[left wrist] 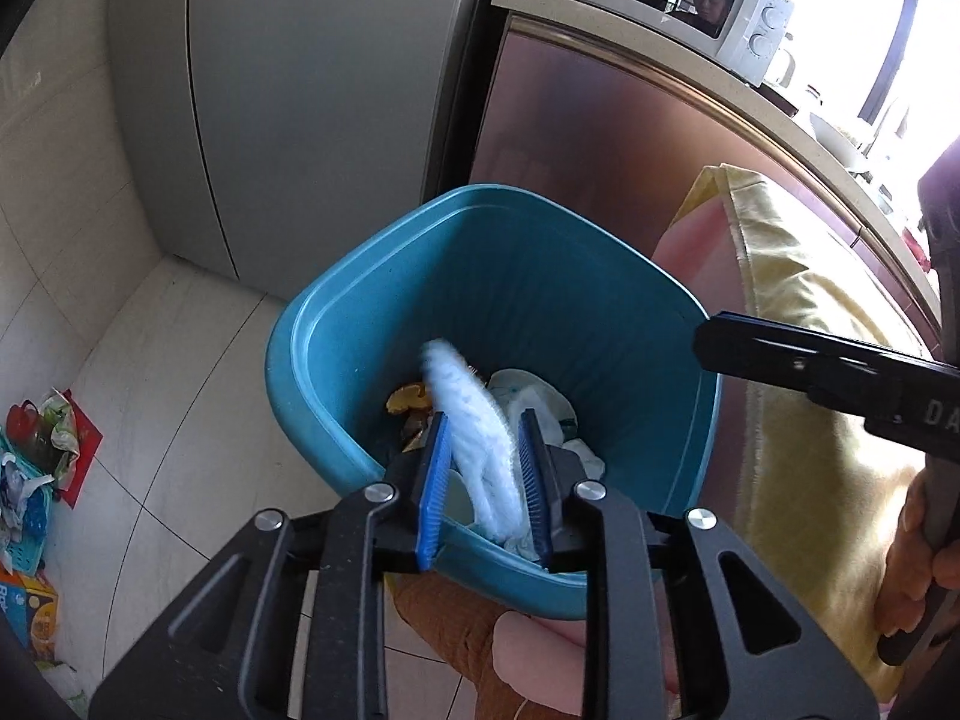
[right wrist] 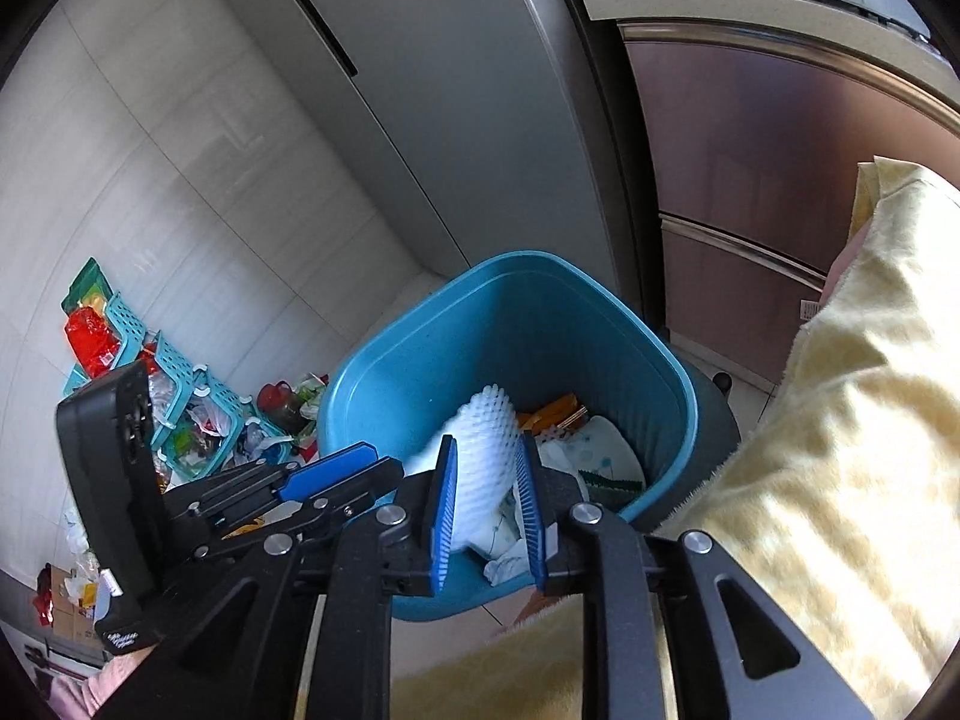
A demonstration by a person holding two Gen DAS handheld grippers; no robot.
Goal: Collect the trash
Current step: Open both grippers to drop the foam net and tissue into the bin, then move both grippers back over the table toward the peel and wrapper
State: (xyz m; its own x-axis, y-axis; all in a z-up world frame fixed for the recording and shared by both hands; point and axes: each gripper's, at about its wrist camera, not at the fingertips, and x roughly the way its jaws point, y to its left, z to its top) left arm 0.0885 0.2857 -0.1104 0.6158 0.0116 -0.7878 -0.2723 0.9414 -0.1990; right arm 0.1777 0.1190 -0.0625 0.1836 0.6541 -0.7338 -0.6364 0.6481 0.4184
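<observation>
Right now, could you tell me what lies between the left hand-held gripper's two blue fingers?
A white foam net, above the opening of the blue bin; the left wrist view shows it.

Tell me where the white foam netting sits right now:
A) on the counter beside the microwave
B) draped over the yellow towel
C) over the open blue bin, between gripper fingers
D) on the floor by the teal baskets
C: the white foam netting lies between the left gripper fingers, above the inside of the blue bin, which already holds other trash; the right wrist view also shows it over the bin.
</observation>
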